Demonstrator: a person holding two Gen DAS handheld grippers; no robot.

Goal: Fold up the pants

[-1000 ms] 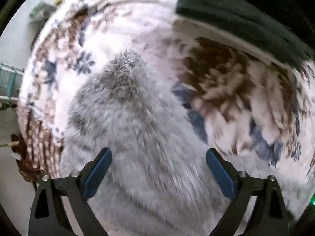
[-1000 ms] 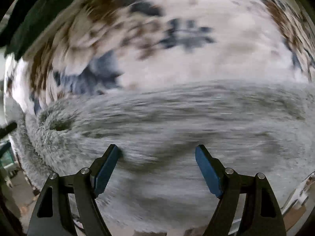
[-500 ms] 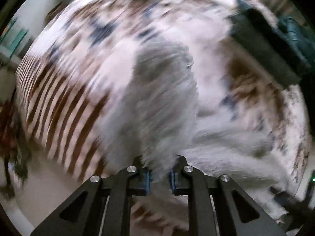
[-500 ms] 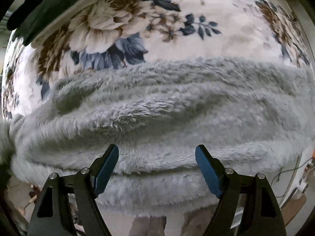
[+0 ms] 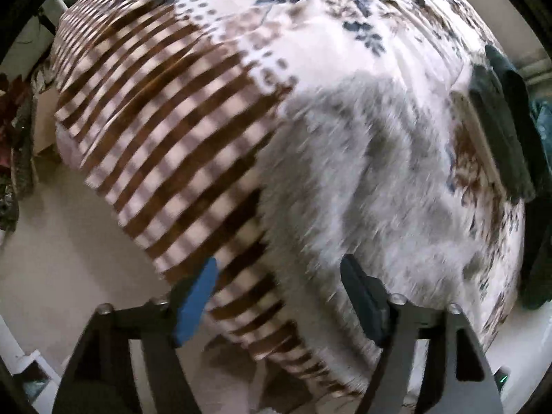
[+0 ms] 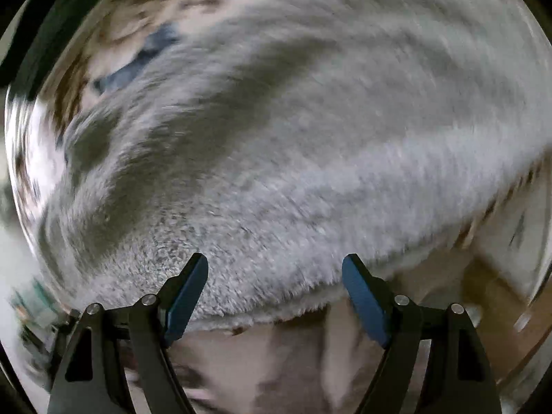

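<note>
The fluffy grey pants (image 5: 372, 179) lie bunched on a floral and brown-striped bedspread (image 5: 172, 110). My left gripper (image 5: 279, 293) is open and empty, above the bed's near edge, at the left border of the grey pants. In the right wrist view the grey pants (image 6: 293, 158) fill most of the frame. My right gripper (image 6: 276, 289) is open and empty, its jaws straddling the near hem of the pants at the bed's edge. Both views are blurred by motion.
A dark green folded cloth (image 5: 500, 117) lies at the right side of the bed. Pale floor (image 5: 62, 241) shows left of the bed, with dark clutter (image 5: 13, 138) at the far left. Beige floor (image 6: 276, 362) shows below the hem in the right wrist view.
My left gripper was shut on the grey pants half a second ago; it has let go and now stands open. My right gripper stayed open and shifted along the pants.
</note>
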